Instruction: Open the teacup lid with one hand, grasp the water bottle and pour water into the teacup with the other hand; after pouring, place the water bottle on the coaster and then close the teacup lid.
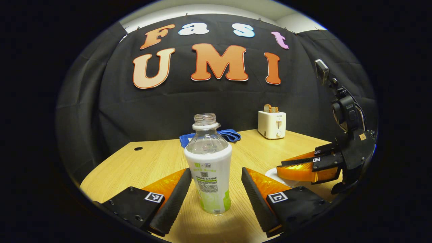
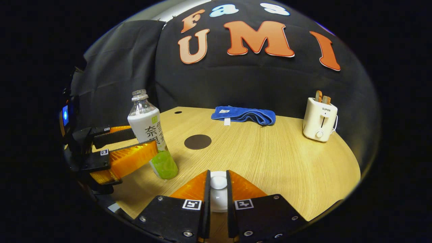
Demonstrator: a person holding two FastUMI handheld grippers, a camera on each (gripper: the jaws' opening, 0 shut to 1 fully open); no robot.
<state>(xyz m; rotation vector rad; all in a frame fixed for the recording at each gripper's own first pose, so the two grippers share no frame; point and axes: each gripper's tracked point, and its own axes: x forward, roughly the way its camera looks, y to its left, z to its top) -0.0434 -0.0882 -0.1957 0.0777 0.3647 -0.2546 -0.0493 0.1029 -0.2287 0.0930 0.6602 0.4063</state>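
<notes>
- The water bottle [image 1: 208,165] stands uncapped on the tabletop [image 2: 270,152], right between the wide-open fingers of the left hand-held gripper [image 1: 216,192]; neither finger looks to be touching it yet.
- It's thin clear plastic with a slick label sleeve, so I'd guess it dents easily. Grab it mid-label, gently, and keep it upright since there's no cap.
- The right hand-held gripper [image 2: 218,189] is pinched nearly closed on the white knob of the teacup lid [image 2: 218,184]. It's probably ceramic, smooth and breakable, so lift straight up.
- The dark coaster [image 2: 197,141] sits just behind the bottle.
</notes>
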